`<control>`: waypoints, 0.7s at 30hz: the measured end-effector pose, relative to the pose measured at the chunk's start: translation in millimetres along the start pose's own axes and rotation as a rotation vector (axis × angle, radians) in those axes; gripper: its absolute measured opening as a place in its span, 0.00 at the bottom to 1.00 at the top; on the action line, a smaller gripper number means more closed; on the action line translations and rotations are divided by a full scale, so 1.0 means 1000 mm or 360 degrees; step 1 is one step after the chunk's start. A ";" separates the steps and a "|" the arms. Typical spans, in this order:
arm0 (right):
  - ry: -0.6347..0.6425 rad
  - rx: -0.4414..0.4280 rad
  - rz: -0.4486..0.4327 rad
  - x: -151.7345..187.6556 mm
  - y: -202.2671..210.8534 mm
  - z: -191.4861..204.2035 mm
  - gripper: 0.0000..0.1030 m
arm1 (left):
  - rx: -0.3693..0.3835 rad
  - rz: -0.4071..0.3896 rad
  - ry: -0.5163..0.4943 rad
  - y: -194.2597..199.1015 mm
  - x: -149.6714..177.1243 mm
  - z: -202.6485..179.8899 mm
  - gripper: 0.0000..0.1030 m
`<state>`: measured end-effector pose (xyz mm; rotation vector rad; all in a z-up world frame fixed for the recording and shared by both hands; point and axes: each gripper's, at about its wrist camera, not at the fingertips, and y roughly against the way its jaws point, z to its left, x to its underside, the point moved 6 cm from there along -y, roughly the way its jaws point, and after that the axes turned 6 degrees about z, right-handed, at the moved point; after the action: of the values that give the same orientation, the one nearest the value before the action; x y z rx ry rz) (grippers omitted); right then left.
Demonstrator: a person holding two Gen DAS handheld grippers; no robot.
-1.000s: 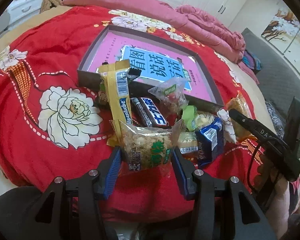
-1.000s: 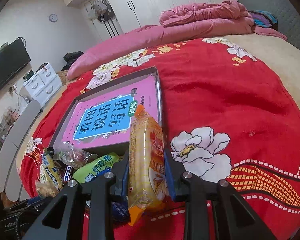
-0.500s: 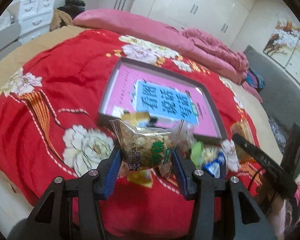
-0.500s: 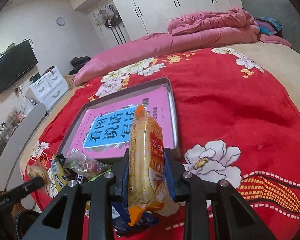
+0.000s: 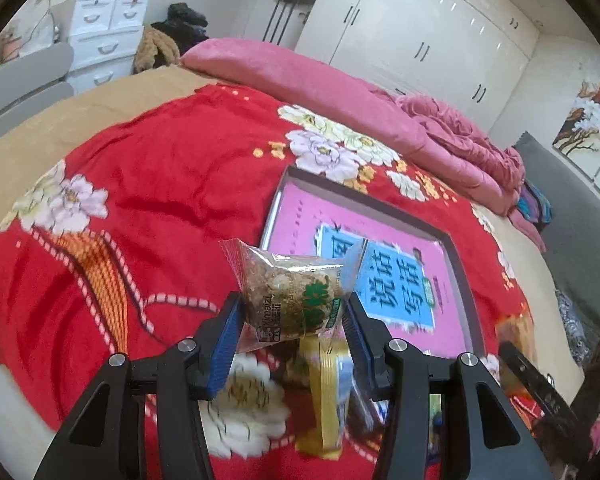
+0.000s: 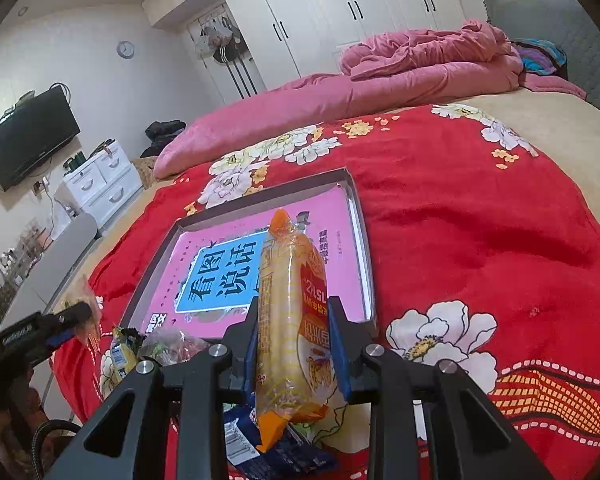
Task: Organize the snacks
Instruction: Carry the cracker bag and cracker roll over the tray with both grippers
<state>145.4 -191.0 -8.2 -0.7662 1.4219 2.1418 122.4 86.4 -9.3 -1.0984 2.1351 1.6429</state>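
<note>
Now my left tool (image 5: 292, 316) is squeezed on a small clear bag (image 5: 290, 294) of crumbly brown snack. The bag is crinkly and puffy, and its long side goes across, from one blue finger pad to the other. It is up in the air over the red bed cover (image 5: 160, 184), just in front of the near left corner of the flat box (image 5: 458, 256).

My right tool (image 6: 294, 342) is squeezed on a long yellow pack (image 6: 290, 312) with orange ends. The pack is shiny and see-through. It stands up on its end, so its long side points away from me, toward the box, and one orange end sticks out past my fingers. It is up in the air too, just in front of the near edge of the box.

The box is wide and low, with thin grey walls. Inside it lies a pink sheet with a blue label (image 6: 224, 276) and big black writing. I see no snacks in it.

More wrapped snacks (image 6: 156, 346) lie in a heap on the soft cover, close to the near side of the box. They look blurry under my left tool.
</note>
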 end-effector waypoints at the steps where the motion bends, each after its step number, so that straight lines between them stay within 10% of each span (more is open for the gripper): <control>1: -0.0001 0.0000 -0.0003 -0.001 -0.001 0.000 0.30 | 0.0008 -0.0005 -0.0001 -0.002 -0.003 0.000 0.50; 21: 0.0021 0.0002 -0.0027 -0.019 -0.020 0.006 0.30 | 0.0035 0.0039 -0.0106 -0.053 -0.044 -0.012 0.50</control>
<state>171.2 -179.8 -7.4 -0.7905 1.4185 2.1268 191.6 89.1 -18.4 -1.0003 2.1278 1.6386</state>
